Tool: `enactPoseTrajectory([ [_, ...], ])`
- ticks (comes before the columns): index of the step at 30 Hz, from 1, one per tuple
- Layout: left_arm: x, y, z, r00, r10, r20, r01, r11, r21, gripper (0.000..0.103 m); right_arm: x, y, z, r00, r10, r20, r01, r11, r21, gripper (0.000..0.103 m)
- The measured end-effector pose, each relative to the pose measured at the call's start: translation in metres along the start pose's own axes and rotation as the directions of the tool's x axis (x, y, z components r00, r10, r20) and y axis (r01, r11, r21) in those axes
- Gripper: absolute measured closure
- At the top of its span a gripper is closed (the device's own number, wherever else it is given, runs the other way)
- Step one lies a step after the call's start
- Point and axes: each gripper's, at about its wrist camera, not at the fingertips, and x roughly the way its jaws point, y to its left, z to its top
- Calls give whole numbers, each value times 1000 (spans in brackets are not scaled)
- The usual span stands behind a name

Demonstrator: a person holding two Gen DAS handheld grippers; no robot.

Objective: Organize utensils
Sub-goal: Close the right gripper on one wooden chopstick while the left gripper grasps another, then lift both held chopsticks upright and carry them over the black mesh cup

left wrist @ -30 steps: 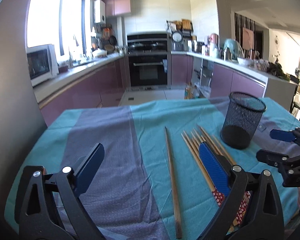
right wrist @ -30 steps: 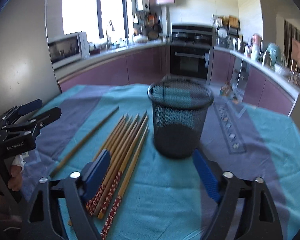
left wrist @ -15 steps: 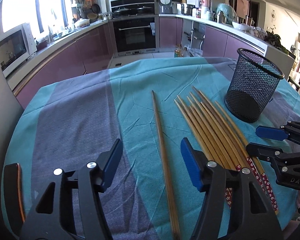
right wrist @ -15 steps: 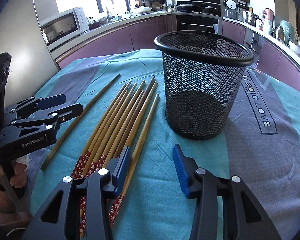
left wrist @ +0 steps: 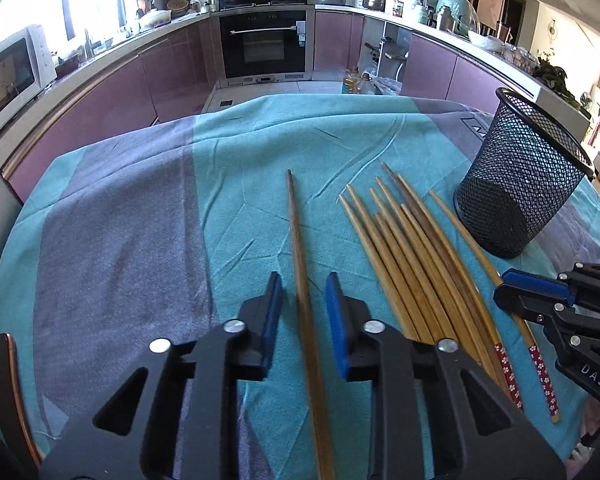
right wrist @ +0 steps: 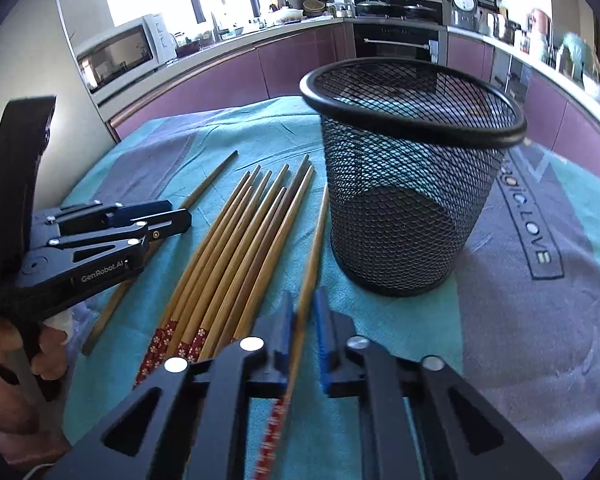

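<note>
- We see a black mesh cup [right wrist: 412,184].
- Our tablecloth [left wrist: 260,152] is teal with grey-purple bands.
- The bundled chopsticks [left wrist: 412,256] are tan bamboo; their ends are red with white flowers.
- The lone chopstick [left wrist: 300,264] is plain brown.
- Both grippers are black with blue pads [left wrist: 271,312].

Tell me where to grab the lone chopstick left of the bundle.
Take the lone chopstick on its thicker near half, from above, fingers straddling it crosswise. It lies flat on the cloth, clear of the bundle, with bare cloth on both sides; the far tip tapers thin.
</note>
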Motion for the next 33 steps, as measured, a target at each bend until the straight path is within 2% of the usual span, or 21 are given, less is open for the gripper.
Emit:
enactPoseTrajectory([
  [1,-1,0,0,1000,-5,0,5,1000,-10,92,0,-1,0,1000,5,2,-5,1000,6,96],
  [2,0,0,1,1000,-11,-1,11,1000,-19,94,0,-1,-1,1000,9,5,-9,1000,9,97],
  [9,-12,4,-4,998,-55,13,56,997,-54,95,-14,-3,-2,998,42,44,-42,999,13,97],
  [16,-59,9,0,985,-146,90,150,988,-41,95,-52,-6,2,983,111,144,-111,994,-9,98],
  [20,-95,10,9,964,-220,152,226,974,-26,95,-74,-8,6,968,134,211,-135,991,-13,98],
  [26,-146,8,19,919,-311,242,319,948,5,95,-105,-11,15,941,166,296,-166,986,-25,98],
  [31,-184,0,32,876,-362,319,369,929,41,95,-131,-16,31,912,184,366,-181,982,-43,98],
  [33,-195,-8,40,866,-363,342,367,929,56,95,-139,-18,39,904,181,388,-173,983,-56,98],
])
